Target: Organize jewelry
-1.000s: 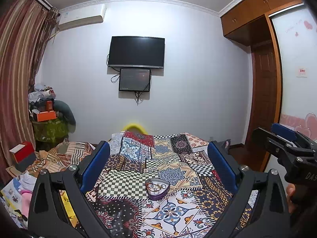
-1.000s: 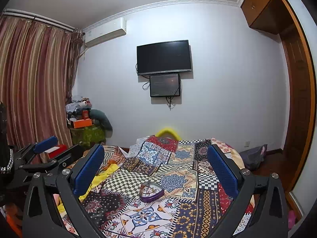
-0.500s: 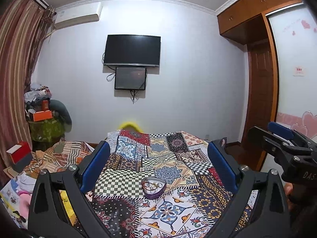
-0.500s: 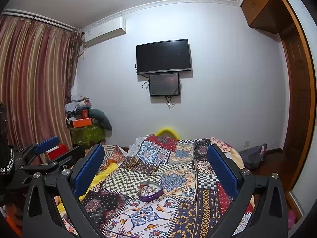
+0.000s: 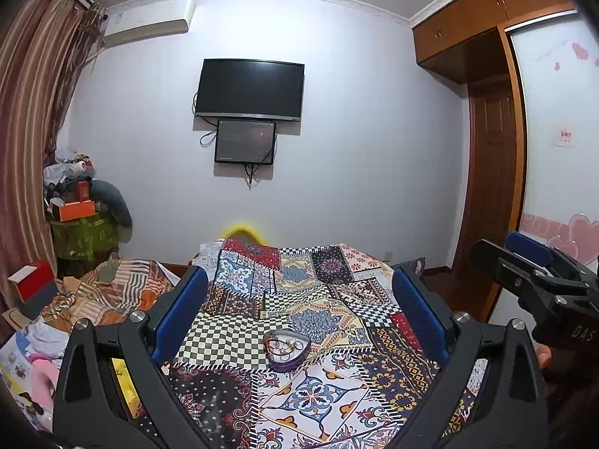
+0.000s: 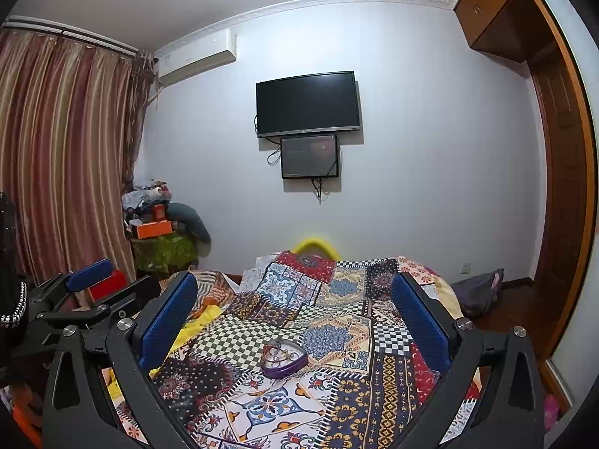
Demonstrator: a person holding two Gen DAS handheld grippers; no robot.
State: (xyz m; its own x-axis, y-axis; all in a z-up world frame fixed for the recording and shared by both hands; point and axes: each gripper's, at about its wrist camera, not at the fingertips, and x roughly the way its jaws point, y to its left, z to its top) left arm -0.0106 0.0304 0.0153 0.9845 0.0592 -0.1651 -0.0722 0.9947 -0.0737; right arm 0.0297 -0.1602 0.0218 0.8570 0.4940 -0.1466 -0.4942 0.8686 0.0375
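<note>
Where the patchwork bedspread (image 5: 318,299) covers the bed, a small heart-shaped purple box (image 5: 286,350) lies near the middle, open at the top. Inside it is a tangle of jewelry (image 5: 284,344): thin rings or hoops and some reddish beads, too small to tell one piece from another. The box sits where a checkered patch meets a white patch with blue and orange flowers.

The left gripper (image 5: 299,318) is held above the near part of the bed, its blue-padded fingers (image 5: 179,310) wide apart and holding nothing; the box shows between them, well apart from both. The right gripper (image 6: 295,318) is held the same way, its fingers (image 6: 419,318) also spread wide and empty, with the box (image 6: 284,358) between them. Each gripper is seen at the edge of the other's view, the two side by side.

On the white wall behind the bed hangs a dark television (image 5: 250,89), and a smaller screen (image 5: 245,142) is just below it, with cables hanging down. An air conditioner (image 5: 148,22) is mounted high at the left, beside striped curtains (image 6: 63,157). In the left corner a pile of boxes and cloth (image 5: 80,205) stands on a green-covered stand. A wooden wardrobe (image 5: 486,11) and a brown door (image 5: 490,172) are at the right. Something yellow (image 6: 314,245) shows behind the far end of the bed.
</note>
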